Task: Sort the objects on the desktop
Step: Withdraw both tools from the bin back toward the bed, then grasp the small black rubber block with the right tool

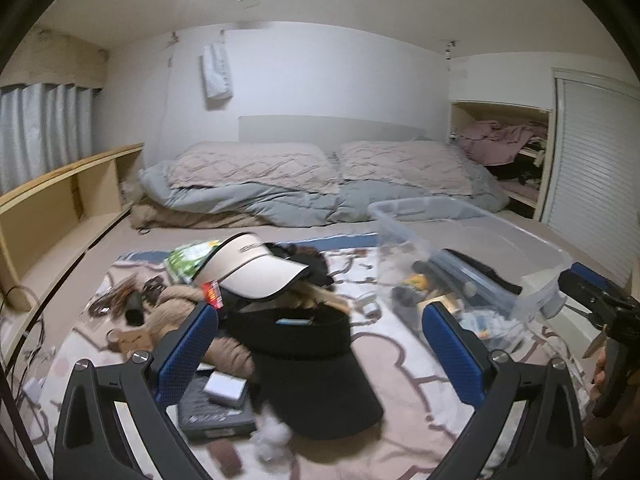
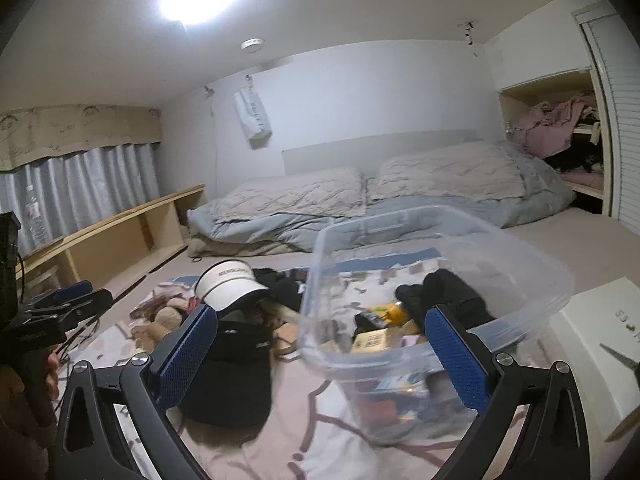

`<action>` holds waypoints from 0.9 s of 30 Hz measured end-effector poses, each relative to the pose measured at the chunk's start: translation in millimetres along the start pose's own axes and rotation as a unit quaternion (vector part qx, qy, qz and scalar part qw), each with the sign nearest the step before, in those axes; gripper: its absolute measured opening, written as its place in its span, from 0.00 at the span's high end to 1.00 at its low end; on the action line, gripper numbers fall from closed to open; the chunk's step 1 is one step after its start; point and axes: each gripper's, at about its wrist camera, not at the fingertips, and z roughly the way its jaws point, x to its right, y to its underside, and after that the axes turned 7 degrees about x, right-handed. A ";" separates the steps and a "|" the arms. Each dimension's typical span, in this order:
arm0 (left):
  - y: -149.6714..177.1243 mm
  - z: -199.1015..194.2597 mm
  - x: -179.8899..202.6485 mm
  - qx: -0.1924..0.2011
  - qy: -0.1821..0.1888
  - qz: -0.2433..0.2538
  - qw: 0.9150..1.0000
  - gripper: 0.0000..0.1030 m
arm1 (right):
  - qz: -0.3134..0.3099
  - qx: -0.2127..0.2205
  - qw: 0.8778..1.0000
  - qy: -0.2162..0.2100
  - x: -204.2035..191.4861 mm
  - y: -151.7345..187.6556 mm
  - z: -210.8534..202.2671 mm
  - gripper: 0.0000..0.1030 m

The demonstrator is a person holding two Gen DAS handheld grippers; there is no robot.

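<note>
A black visor cap (image 1: 312, 360) lies on the patterned blanket between the fingers of my open left gripper (image 1: 320, 340), which hovers over it. A white visor cap (image 1: 256, 268) rests on the pile just behind it. The clear plastic bin (image 1: 472, 256) stands to the right, with small items inside. In the right wrist view my right gripper (image 2: 322, 340) is open above the bin's near rim (image 2: 400, 354), the black cap (image 2: 236, 376) at its left finger, the white cap (image 2: 232, 288) farther back. Nothing is held.
A calculator (image 1: 208, 408) with a small white box (image 1: 226, 386) on it, crumpled tissue (image 1: 272, 436), cables (image 1: 116, 296) and a plush toy (image 1: 180, 304) litter the blanket. A white box (image 2: 600, 344) sits right of the bin. Pillows and a duvet (image 1: 304, 184) lie behind, shelves (image 1: 60, 208) left.
</note>
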 end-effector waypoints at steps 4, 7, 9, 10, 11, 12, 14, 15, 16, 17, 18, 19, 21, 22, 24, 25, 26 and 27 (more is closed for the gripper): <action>17.9 -2.3 -23.4 -0.005 -0.020 -0.029 0.999 0.00 | 0.003 -0.011 1.000 -0.008 -13.1 12.7 6.9 0.00; 31.4 -3.9 -39.2 -0.008 -0.037 -0.053 0.998 0.00 | 0.014 -0.023 1.000 -0.012 -20.3 24.7 12.6 0.00; 39.2 -3.3 -48.1 -0.009 -0.051 -0.062 0.997 0.00 | 0.019 -0.027 0.999 -0.014 -25.3 34.2 15.1 0.00; 43.9 -2.4 -55.0 -0.010 -0.060 -0.067 0.996 0.00 | 0.019 -0.029 0.999 -0.015 -28.7 39.1 16.9 0.00; 47.7 -1.1 -61.3 -0.011 -0.066 -0.072 0.995 0.00 | 0.018 -0.029 0.999 -0.015 -31.4 43.4 17.9 0.00; 51.7 -0.4 -66.6 -0.013 -0.072 -0.079 0.994 0.00 | 0.017 -0.030 0.999 -0.015 -34.1 47.8 19.1 0.00; 61.0 0.6 -77.6 -0.016 -0.082 -0.093 0.992 0.00 | 0.020 -0.032 0.999 -0.017 -38.6 57.8 22.3 0.00; 65.4 0.6 -82.1 -0.018 -0.086 -0.098 0.991 0.00 | 0.022 -0.033 0.999 -0.018 -39.5 60.3 24.9 0.00; 70.8 1.4 -86.6 -0.020 -0.094 -0.101 0.990 0.00 | 0.025 -0.034 0.999 -0.019 -41.1 64.8 26.5 0.00; 73.2 1.7 -89.3 -0.021 -0.098 -0.101 0.990 0.00 | 0.026 -0.033 0.999 -0.019 -42.3 68.8 27.3 0.00; 77.3 1.8 -92.4 -0.021 -0.104 -0.103 0.989 0.00 | 0.026 -0.033 0.999 -0.019 -43.9 73.4 28.4 0.00; 81.9 1.6 -95.1 -0.021 -0.110 -0.105 0.988 0.00 | 0.026 -0.032 0.999 -0.018 -45.2 76.5 28.8 0.00; 90.2 0.5 -98.9 -0.020 -0.121 -0.111 0.986 0.00 | 0.024 -0.023 0.999 -0.013 -48.0 84.5 28.5 0.00; 95.3 0.9 -100.9 -0.021 -0.126 -0.116 0.985 0.00 | 0.020 -0.021 0.999 -0.013 -50.5 87.6 28.8 0.00; 104.6 4.1 -103.6 -0.032 -0.128 -0.121 0.984 0.00 | 0.005 -0.031 0.999 -0.015 -55.9 93.7 32.5 0.00; 109.6 6.6 -104.1 -0.039 -0.129 -0.122 0.983 0.00 | -0.005 -0.039 0.999 -0.017 -59.9 97.3 35.2 0.00; 111.2 7.5 -104.0 -0.043 -0.129 -0.122 0.983 0.00 | -0.011 -0.043 0.999 -0.020 -62.2 100.0 36.4 0.00; 114.5 8.9 -104.0 -0.047 -0.129 -0.123 0.983 0.00 | -0.013 -0.047 0.999 -0.024 -64.2 102.3 37.4 0.00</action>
